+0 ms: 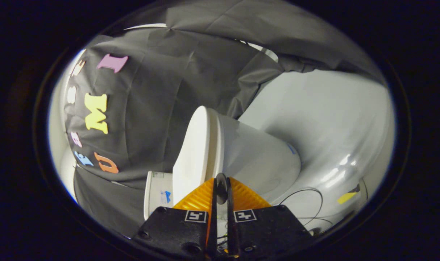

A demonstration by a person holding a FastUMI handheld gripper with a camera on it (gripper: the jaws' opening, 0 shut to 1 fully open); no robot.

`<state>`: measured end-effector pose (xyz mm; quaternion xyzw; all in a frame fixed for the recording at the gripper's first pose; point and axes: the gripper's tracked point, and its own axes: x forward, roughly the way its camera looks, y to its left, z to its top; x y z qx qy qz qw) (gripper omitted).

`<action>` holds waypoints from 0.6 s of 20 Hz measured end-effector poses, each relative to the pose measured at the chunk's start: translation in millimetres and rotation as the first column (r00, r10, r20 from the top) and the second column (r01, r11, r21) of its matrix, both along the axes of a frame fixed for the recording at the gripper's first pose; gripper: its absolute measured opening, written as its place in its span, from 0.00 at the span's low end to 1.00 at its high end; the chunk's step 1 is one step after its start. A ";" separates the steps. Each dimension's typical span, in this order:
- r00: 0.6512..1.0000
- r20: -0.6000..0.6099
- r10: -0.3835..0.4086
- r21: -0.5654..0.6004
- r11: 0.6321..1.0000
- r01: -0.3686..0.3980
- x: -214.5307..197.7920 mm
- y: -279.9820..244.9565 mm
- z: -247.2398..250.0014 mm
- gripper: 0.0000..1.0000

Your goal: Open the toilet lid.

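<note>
- Gripper [221,188]: the two fingers lie almost pressed together, with a thin slit between them that widens into a small round gap near the tips. Nothing is pinched between them; the fingertips [205,197] sit in front of the toilet's lower edge, and contact with it cannot be judged.
- The view is rolled sideways, so the toilet appears tipped over.
- Toilet lid [191,152]: white, down on the seat, seen nearly edge-on just ahead of the fingertips and a little to their left. Lid not raised.
- Toilet seat [218,141]: thin white band directly under the lid, between lid and bowl, following the same curve.
- Toilet bowl [258,159]: white, rounded, extending ahead and to the right of the fingers; a small blue mark on its side, too small to make out.
- Cistern [158,194]: white box-like part left of the fingers, touching the lid's end; it carries small stickers, not legible.
- Floor [332,119]: pale, glossy, well beyond the bowl to the right, with bright reflections.
- Thin dark cable [307,190] loops on the floor just right of the fingers.
- Yellow tape mark [346,197] on the floor farther right, apart from the cable.
- Black cloth wall [169,79] behind the toilet, beyond the fingers.
</note>
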<state>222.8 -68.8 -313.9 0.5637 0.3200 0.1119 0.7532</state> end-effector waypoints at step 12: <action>0.999 0.023 0.030 -0.181 0.983 -0.026 0.1 4.2 19.1 0.04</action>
